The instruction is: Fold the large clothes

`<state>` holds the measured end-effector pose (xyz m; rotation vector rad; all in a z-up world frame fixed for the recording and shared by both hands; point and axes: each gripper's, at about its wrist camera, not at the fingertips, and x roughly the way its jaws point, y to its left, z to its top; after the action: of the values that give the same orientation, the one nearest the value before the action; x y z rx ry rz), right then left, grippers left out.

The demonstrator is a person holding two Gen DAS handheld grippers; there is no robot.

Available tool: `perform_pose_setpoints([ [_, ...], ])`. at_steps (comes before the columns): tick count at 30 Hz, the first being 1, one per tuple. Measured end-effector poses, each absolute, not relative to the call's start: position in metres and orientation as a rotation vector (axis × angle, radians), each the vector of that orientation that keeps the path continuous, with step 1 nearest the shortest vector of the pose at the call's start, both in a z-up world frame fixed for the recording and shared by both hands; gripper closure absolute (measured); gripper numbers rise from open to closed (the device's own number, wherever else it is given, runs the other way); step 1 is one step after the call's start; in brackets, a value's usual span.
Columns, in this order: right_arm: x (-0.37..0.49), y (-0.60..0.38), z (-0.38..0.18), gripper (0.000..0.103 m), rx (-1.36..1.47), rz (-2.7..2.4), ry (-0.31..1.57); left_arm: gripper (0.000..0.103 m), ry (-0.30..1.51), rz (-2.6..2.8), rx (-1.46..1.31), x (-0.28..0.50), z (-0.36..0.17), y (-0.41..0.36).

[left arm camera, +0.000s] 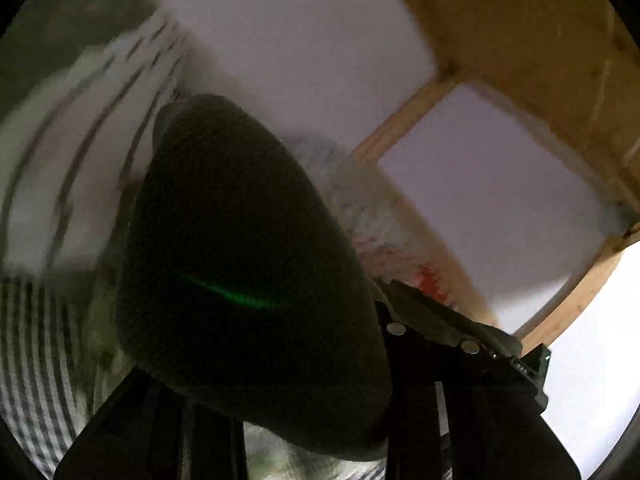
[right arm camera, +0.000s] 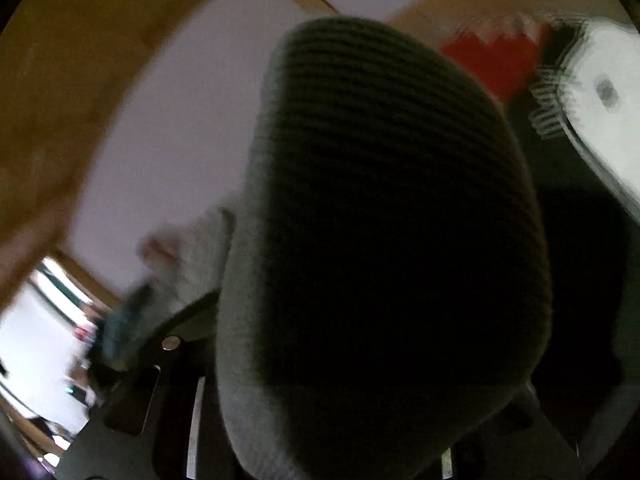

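White walls (left arm camera: 304, 52) with wooden beams (left arm camera: 404, 120) blur behind. Each gripper, left (left arm camera: 256, 360) and right (right arm camera: 380, 380), is clamped on a bulge of dark ribbed cloth (right arm camera: 384, 208) covering its fingers.

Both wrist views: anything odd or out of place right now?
A bulge of dark ribbed fabric fills most of each view, bunched at the right hand-held gripper and the left hand-held gripper. The surroundings are too blurred to check.

Dark knit cloth (left arm camera: 248, 256) bulges across the middle of the left view; likewise in the right view, blocking ahead. Wooden beams (left arm camera: 404, 120) cross upper right; pale wall (left arm camera: 296, 48) lies open between.
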<state>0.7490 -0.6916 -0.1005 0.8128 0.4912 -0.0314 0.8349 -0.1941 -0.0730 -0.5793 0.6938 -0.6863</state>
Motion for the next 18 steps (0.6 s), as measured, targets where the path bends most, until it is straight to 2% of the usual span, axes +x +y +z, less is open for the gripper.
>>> perform_pose_setpoints([
  [5, 0.723, -0.684, -0.146, 0.077, 0.831, -0.072, 0.508, 0.074, 0.774, -0.620, -0.565, 0.810, -0.126, -0.184],
  [13, 0.726, -0.715, -0.203, 0.072, 0.978, -0.047, 0.563, 0.071, 0.834, -0.609, -0.533, 0.812, -0.134, -0.182],
  [17, 0.721, -0.720, -0.204, 0.058, 1.010, -0.026, 0.595, 0.068, 0.885, -0.612, -0.528, 0.809, -0.145, -0.175],
  [18, 0.715, -0.718, -0.198, 0.052, 0.999, -0.028, 0.606, 0.068, 0.894, -0.621, -0.518, 0.807, -0.142, -0.175],
])
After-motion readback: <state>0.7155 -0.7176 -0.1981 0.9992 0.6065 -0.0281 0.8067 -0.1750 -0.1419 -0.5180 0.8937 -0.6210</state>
